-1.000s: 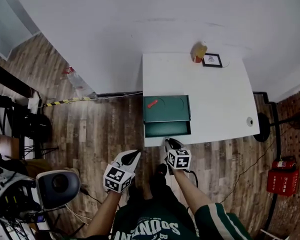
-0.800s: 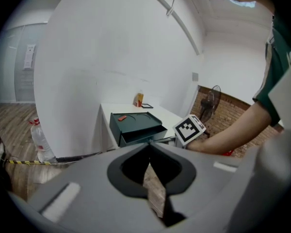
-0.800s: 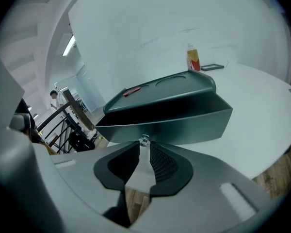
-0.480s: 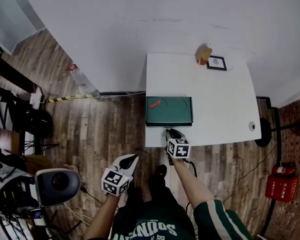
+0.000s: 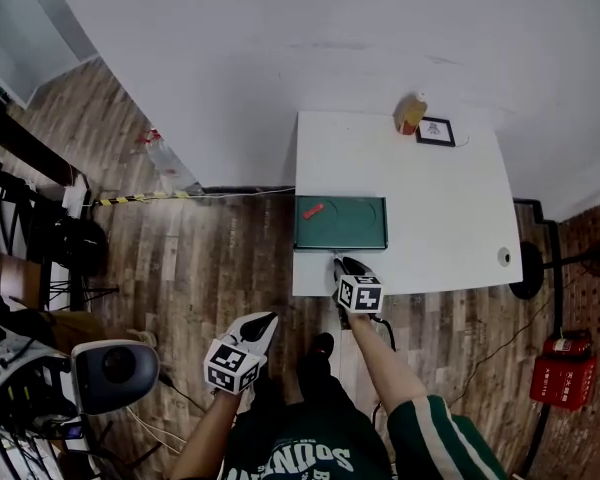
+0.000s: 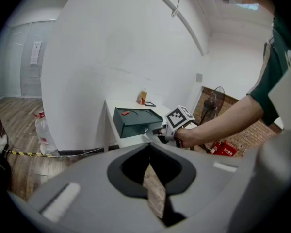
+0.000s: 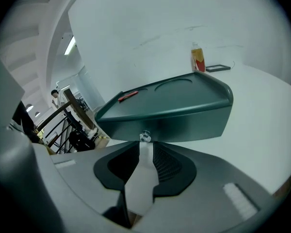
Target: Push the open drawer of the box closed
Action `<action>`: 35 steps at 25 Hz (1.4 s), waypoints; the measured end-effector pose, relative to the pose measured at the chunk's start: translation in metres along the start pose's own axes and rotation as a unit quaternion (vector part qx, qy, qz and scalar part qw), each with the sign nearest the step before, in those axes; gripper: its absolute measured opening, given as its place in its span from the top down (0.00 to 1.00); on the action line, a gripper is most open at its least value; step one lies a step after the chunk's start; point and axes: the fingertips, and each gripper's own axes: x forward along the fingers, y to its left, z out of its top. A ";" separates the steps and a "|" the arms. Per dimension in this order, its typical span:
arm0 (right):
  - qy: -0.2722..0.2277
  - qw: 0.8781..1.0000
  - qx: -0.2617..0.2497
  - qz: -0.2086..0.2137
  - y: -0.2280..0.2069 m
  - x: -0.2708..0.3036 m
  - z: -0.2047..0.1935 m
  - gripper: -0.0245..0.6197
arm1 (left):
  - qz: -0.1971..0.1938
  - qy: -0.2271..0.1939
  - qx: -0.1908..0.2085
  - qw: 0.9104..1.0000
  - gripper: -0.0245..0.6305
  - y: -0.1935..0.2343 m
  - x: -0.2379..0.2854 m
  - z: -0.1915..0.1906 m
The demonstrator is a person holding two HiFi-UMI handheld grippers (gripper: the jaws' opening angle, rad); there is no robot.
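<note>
The dark green box [image 5: 340, 223] stands on the white table [image 5: 430, 198] near its front left corner, with its drawer pushed in flush. My right gripper [image 5: 337, 262] is shut, and its tips [image 7: 144, 144] press on the small silver knob [image 7: 145, 136] of the drawer front [image 7: 184, 123]. On the box's lid lies a small red item [image 5: 313, 209]. My left gripper [image 5: 269, 318] is shut and empty. It hangs over the wooden floor, short of the table. In the left gripper view the box [image 6: 136, 121] and the right gripper's marker cube [image 6: 179, 118] show ahead.
A yellow bottle [image 5: 411, 113] and a small framed picture [image 5: 435, 131] stand at the table's far edge by the white wall. A fire extinguisher box [image 5: 558, 378] sits on the floor at the right. Black racks [image 5: 20, 218] and a plastic bottle [image 5: 160, 156] are at the left.
One second ago the drawer stood open toward me. My right gripper moved forward with it, and the drawer now sits flush in the box. The left gripper drew back slightly.
</note>
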 end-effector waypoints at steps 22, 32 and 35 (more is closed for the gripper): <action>-0.231 0.958 -0.167 -0.020 0.034 -0.201 0.123 0.96 | -0.054 -0.139 0.105 0.983 0.88 -0.033 0.028 0.159; -0.250 0.959 -0.129 -0.024 0.031 -0.221 0.120 0.96 | -0.057 -0.147 0.104 0.982 0.88 -0.038 0.025 0.166; -0.250 0.960 -0.124 -0.023 0.029 -0.221 0.119 0.96 | -0.057 -0.145 0.102 0.983 0.88 -0.038 0.025 0.165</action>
